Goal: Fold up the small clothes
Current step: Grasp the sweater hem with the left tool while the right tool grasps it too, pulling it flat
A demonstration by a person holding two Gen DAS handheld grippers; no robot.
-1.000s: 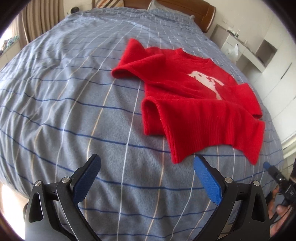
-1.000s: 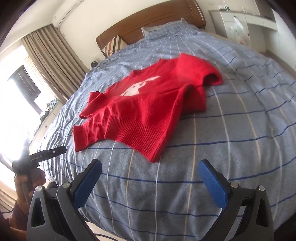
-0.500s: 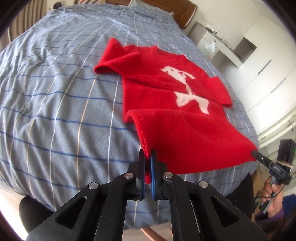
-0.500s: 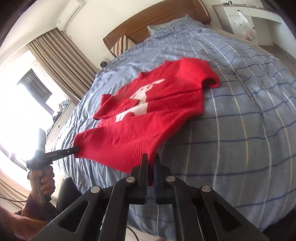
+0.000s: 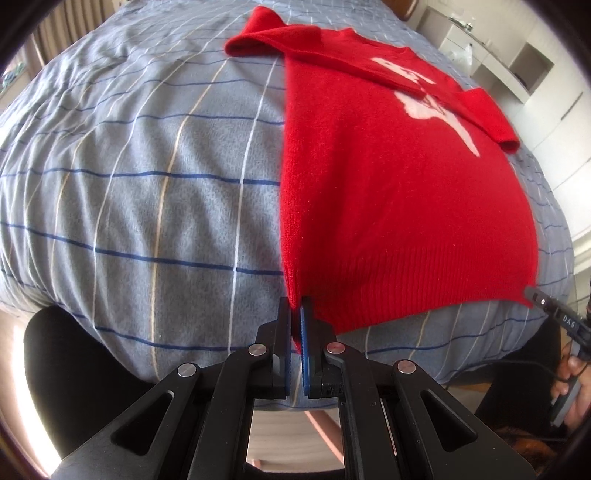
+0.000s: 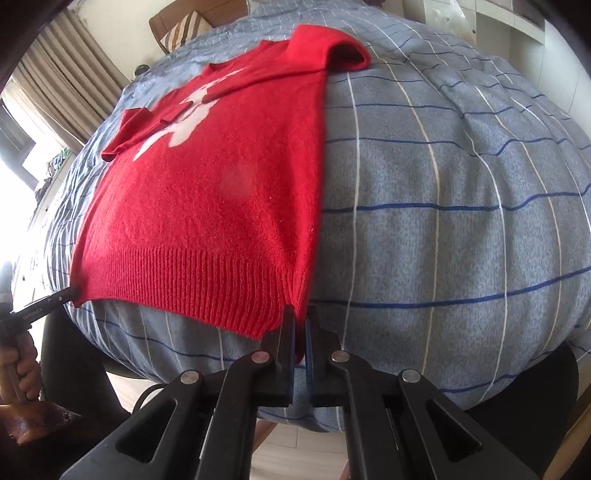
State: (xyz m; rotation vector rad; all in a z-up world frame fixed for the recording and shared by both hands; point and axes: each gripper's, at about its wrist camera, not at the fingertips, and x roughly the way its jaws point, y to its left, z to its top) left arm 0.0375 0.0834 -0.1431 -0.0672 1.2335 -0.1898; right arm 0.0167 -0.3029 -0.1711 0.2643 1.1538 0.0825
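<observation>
A small red knit sweater (image 5: 399, 192) with a white figure on its chest lies stretched flat on the bed, hem toward me. My left gripper (image 5: 295, 306) is shut on the hem's left corner. My right gripper (image 6: 300, 314) is shut on the hem's right corner of the same sweater (image 6: 207, 192). The right gripper's tip also shows in the left wrist view (image 5: 554, 314), at the far hem corner. The left gripper's tip shows in the right wrist view (image 6: 40, 306). Both sleeves lie out to the sides.
The bed has a blue-grey plaid cover (image 5: 147, 166) that drops off at the near edge. A wooden headboard and striped pillow (image 6: 192, 26) are at the far end. White cabinets (image 5: 517, 66) stand to the right, curtains (image 6: 55, 85) to the left.
Both grippers went from open to shut on the hem corners, then pulled the hem toward the near bed edge. The folded-over lower half has been drawn out flat.
</observation>
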